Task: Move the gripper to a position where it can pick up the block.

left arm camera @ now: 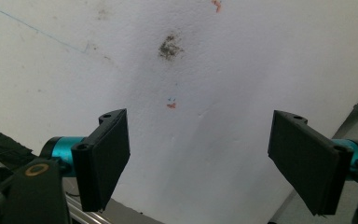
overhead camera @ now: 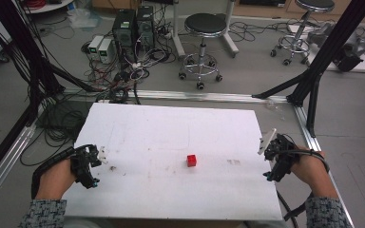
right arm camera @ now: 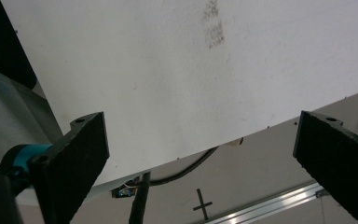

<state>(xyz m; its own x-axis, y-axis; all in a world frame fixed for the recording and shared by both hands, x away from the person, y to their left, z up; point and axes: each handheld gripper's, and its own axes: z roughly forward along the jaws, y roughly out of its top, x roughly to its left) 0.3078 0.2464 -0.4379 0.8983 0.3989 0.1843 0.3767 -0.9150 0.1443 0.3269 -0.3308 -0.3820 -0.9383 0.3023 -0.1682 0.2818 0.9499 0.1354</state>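
A small red cube (overhead camera: 191,160) sits alone on the white counter (overhead camera: 171,137), a little right of the middle and toward the near half, well apart from both hands. The person's left hand (overhead camera: 54,178) holds the left gripper (overhead camera: 96,167) at the near left edge of the counter; the right hand (overhead camera: 309,167) holds the right gripper (overhead camera: 265,161) at the near right edge, partly off the side of the board.

In the left gripper view the left gripper's (left arm camera: 200,163) black fingers (left arm camera: 103,156) stand spread wide with bare white counter between them, a dark smudge (left arm camera: 169,48) and a few tiny coloured specks farther ahead. In the right gripper view the right gripper's (right arm camera: 200,168) fingers (right arm camera: 77,158) are likewise spread wide and grip nothing; between them lie the counter's edge, a black cable (right arm camera: 186,170) under it and the grey floor (right arm camera: 261,172) with a black cross mark (right arm camera: 203,204).

Beyond the far side of the counter there are two round black stools (overhead camera: 204,28) on castors, computer towers (overhead camera: 132,27) and a tangle of cables (overhead camera: 119,76) on the floor, with black frame posts (overhead camera: 330,40) at either side.
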